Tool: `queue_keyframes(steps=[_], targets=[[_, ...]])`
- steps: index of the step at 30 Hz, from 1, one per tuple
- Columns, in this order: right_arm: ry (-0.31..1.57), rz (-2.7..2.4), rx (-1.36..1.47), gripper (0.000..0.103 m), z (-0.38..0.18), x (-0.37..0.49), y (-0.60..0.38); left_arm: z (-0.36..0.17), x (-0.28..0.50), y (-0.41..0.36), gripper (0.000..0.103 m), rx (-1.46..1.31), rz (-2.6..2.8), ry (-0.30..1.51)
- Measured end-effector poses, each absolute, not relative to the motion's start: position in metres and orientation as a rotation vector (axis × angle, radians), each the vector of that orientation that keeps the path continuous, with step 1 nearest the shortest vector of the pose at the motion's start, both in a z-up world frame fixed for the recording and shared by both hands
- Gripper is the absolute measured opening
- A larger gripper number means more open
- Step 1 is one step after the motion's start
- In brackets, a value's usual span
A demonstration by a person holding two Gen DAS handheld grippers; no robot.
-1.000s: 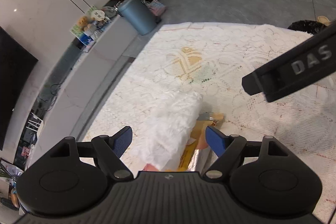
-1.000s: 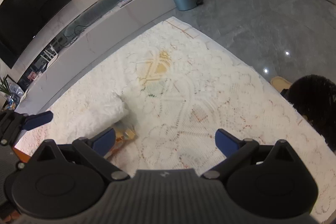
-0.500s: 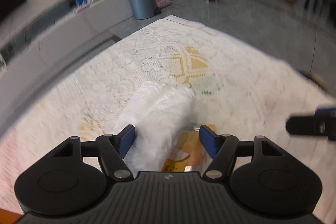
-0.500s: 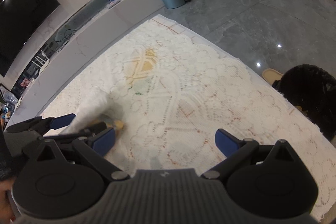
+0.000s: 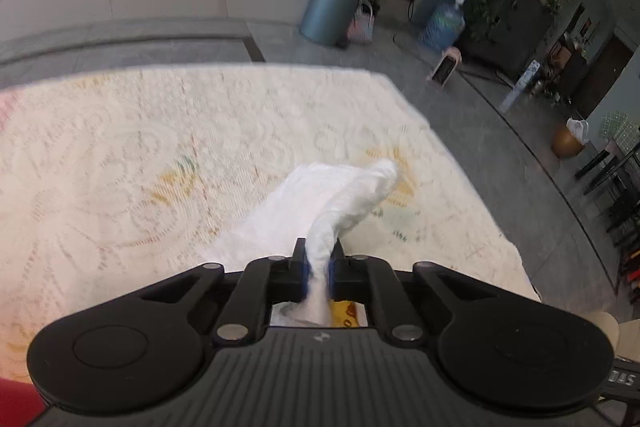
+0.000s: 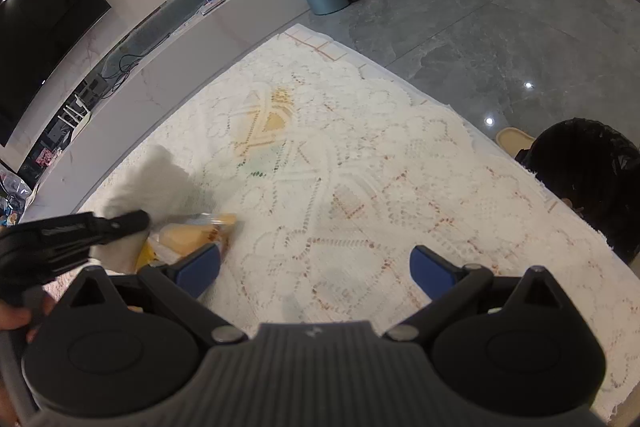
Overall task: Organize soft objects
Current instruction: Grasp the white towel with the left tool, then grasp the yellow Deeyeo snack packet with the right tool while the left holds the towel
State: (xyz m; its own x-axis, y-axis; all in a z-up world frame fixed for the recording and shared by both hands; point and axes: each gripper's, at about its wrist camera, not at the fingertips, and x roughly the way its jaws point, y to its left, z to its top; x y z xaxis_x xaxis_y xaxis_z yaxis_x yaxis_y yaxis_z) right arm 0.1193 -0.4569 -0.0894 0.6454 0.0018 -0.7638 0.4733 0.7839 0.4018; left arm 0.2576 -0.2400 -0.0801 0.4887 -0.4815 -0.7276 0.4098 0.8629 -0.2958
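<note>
Left gripper [image 5: 318, 269]: jaws closing, pinched on a white cloth [image 5: 336, 203] at lower centre of the left wrist view, the cloth trailing up and right over the lace-covered desk [image 5: 120, 167]. Under the cloth, a yellow packet [image 6: 196, 237], seen at lower left of the right wrist view; print on it too blurred to read. Right gripper [image 6: 316, 267]: jaws wide, nothing between them, above bare lace at bottom centre. Letters "DAS" upside down at the lower right edge of the left wrist view.
</note>
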Motion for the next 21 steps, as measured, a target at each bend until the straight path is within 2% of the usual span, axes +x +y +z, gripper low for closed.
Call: queue_keyframes(steps=[7,11,15,21], targets=[[0.844,-0.285,0.64,0.099,-0.094,0.12,-0.456,-0.028,0.222,-0.225,0.009,-0.056,-0.486,0.787],[0.863,-0.264,0.685,0.099,-0.101,0.122,-0.453,-0.004,0.202,-0.202,0.009,-0.104,-0.484,0.799],[0.879,-0.286,0.74,0.099,-0.105,0.124,-0.446,0.005,0.179,-0.183,0.009,-0.145,-0.534,0.807],[0.772,-0.147,0.897,0.1,-0.096,0.133,-0.424,-0.009,0.16,-0.171,0.008,-0.179,-0.503,0.833]])
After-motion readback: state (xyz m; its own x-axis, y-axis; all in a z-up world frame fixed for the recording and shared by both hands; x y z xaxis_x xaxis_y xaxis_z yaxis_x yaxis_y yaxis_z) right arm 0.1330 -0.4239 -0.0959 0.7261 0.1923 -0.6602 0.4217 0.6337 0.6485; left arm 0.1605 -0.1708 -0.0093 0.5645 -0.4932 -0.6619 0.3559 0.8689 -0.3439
